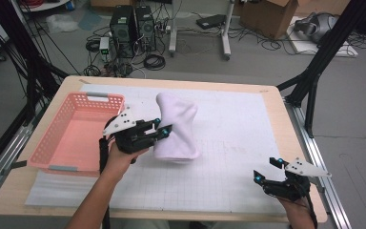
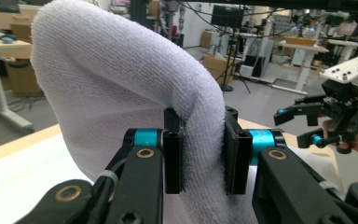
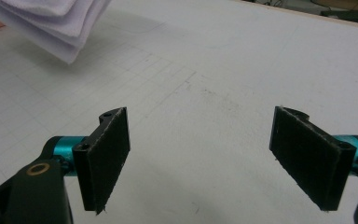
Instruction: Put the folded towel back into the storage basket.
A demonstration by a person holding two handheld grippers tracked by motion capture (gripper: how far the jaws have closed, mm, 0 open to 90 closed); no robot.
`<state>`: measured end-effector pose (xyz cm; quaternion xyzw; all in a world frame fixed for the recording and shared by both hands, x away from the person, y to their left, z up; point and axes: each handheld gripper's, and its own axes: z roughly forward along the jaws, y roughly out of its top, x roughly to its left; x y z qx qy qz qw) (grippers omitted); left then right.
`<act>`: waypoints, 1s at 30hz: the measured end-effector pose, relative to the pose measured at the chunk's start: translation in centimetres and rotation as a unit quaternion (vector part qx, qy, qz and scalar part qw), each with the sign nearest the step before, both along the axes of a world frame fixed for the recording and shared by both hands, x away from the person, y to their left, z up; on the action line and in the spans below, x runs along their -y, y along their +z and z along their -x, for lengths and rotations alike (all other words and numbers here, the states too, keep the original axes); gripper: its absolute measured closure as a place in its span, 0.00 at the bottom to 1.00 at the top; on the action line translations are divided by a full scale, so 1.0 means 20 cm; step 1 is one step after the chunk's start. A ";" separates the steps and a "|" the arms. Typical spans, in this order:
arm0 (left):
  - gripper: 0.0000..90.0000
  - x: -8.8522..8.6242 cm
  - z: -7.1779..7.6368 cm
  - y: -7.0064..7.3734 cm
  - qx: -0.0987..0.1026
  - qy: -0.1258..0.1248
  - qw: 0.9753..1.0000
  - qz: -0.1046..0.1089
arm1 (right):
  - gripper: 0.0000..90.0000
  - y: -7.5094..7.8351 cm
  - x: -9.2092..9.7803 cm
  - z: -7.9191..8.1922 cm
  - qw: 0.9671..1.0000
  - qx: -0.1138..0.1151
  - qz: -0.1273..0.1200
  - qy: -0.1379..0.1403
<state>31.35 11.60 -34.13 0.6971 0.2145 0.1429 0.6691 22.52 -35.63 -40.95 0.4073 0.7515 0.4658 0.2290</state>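
A folded white towel (image 1: 176, 126) hangs lifted above the middle of the white grid mat (image 1: 233, 138). My left gripper (image 1: 164, 130) is shut on its left side, beside the pink basket (image 1: 76, 131). In the left gripper view the towel (image 2: 116, 88) bulges up between the two pads (image 2: 173, 156). A layered corner of the towel (image 3: 51, 23) hangs in the right gripper view's upper left. My right gripper (image 1: 268, 170) stands open near the table's front right corner, nothing between its pads (image 3: 107, 156). The right gripper (image 2: 307, 123) also appears far off in the left gripper view.
The pink perforated basket sits on the left part of the table, nothing visible in it. The wooden table edge (image 1: 271, 90) frames the mat. Black frame posts (image 1: 314, 71) stand to the right, and computers and cables (image 1: 133, 33) lie on the floor beyond.
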 end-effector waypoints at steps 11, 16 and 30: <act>0.82 -0.16 0.01 0.06 0.007 0.024 1.000 0.015 | 0.21 0.01 -0.03 -0.01 1.000 0.003 -0.003 0.004; 0.82 -0.24 0.02 0.09 0.012 0.035 0.999 0.016 | 0.21 0.01 -0.03 -0.01 1.000 0.003 -0.003 0.004; 0.82 -0.47 0.05 0.17 0.020 0.067 0.997 0.020 | 0.21 0.01 -0.03 -0.01 1.000 0.004 -0.003 0.004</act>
